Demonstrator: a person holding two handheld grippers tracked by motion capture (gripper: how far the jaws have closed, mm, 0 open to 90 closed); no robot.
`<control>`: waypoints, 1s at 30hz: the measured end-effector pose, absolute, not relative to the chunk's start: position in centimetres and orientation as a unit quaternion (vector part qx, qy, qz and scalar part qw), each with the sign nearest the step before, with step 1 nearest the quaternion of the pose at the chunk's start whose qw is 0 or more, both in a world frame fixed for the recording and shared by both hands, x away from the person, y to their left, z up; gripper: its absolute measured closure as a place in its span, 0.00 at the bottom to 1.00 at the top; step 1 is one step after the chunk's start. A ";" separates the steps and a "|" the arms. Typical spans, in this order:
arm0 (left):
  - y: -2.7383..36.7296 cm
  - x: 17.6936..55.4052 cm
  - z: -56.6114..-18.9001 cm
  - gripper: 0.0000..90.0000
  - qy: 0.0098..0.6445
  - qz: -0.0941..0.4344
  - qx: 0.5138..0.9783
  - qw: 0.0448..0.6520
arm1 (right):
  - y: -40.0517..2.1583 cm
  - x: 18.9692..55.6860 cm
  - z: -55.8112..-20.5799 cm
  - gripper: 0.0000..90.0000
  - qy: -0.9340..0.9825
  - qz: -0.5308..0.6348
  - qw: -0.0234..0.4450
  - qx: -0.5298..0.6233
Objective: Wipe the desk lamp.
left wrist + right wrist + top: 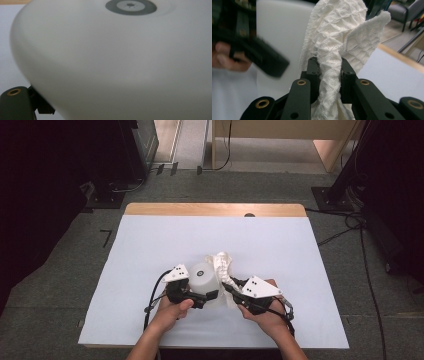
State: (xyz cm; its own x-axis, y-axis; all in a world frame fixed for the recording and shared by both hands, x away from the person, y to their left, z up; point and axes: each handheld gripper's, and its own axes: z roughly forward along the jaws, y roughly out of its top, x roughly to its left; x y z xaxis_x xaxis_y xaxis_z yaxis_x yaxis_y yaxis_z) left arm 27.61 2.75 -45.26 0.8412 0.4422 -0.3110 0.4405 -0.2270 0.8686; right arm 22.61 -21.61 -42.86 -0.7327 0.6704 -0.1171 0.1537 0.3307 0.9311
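A white, rounded container (204, 277) stands on the white-covered desk (150, 250), near its front edge and between the person's two hands. On its top sits a grey ring with a small dark centre (130, 5), seen close in the left gripper view; no lettering or brand mark can be read on it or anywhere else on the container.

The left hand-held gripper (200, 299) lies against the container's near left side. One black jaw shows at the bottom left of the left gripper view, touching the white wall, and the other jaw appears in the right gripper view pressed to the container's flank, so the jaws stand wide around the body and hold it.

The right hand-held gripper (328, 75) is clamped narrow on a white waffle-weave cloth (337, 37). The fabric is pinched into a tight bunch between the two black pads and rises above them in a loose fold. In the high view the cloth (222, 265) lies draped against the container's right side, touching it, with the right hand-held gripper (235, 287) just beside.

The grey three-cornered plates on both hand-held grippers carry small dark dots, not letters. A wooden strip edges the desk's far side.
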 end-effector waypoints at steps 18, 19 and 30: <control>2.9 27.9 -45.4 0.09 0.289 0.007 0.783 0.550 | -21.6 23.1 -43.3 0.84 0.785 0.503 0.242 0.269; 2.8 27.9 -45.4 0.09 0.289 0.007 0.783 0.551 | -21.7 23.1 -43.4 0.84 0.783 0.505 0.242 0.271; 3.4 28.1 -45.0 0.09 0.299 0.067 0.783 0.542 | -23.1 24.7 -46.1 0.84 0.802 0.462 0.217 0.311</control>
